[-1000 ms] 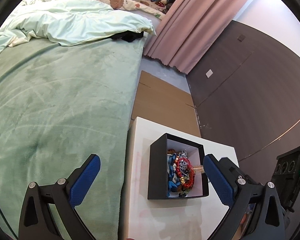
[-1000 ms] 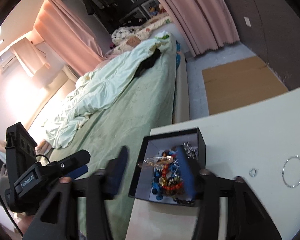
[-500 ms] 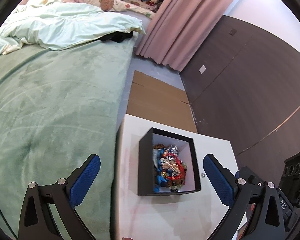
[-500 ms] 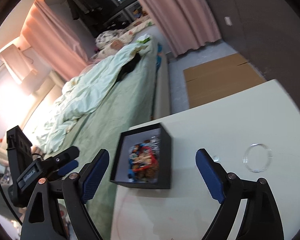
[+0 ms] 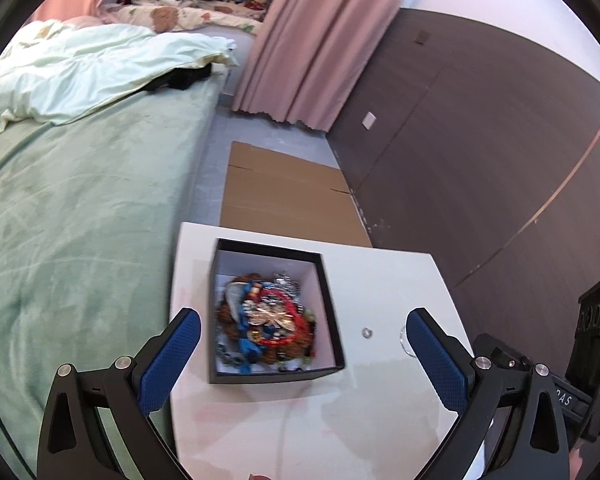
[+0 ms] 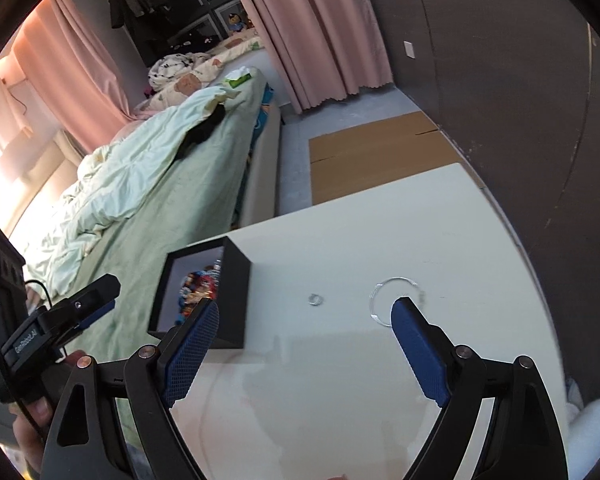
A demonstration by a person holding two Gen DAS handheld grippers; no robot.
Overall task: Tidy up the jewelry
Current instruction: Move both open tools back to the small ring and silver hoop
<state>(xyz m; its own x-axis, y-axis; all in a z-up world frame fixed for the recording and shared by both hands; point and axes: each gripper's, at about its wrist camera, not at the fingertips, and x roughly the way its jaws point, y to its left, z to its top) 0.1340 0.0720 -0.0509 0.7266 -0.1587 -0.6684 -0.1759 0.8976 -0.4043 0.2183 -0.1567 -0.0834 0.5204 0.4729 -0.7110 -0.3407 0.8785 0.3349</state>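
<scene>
A black open box (image 5: 327,312) stands on the white table (image 5: 380,280), filled with a heap of beaded jewelry (image 5: 266,320). My left gripper (image 5: 300,332) is open and empty, held above and around the box. A small silver ring (image 6: 315,299) and a thin silver bangle (image 6: 396,292) lie on the table to the right of the box (image 6: 236,284). My right gripper (image 6: 306,320) is open and empty, above the table near the ring. The ring also shows in the left wrist view (image 5: 366,333).
A bed with a green blanket (image 5: 80,220) runs along the table's left side. Flat cardboard (image 5: 284,196) lies on the floor beyond the table. A dark wall (image 5: 480,140) is on the right. Pink curtains (image 5: 312,40) hang at the back.
My right gripper has opened and moved right, away from the box toward the ring and bangle; a piece it held over the box now lies inside. The left gripper stayed open.
</scene>
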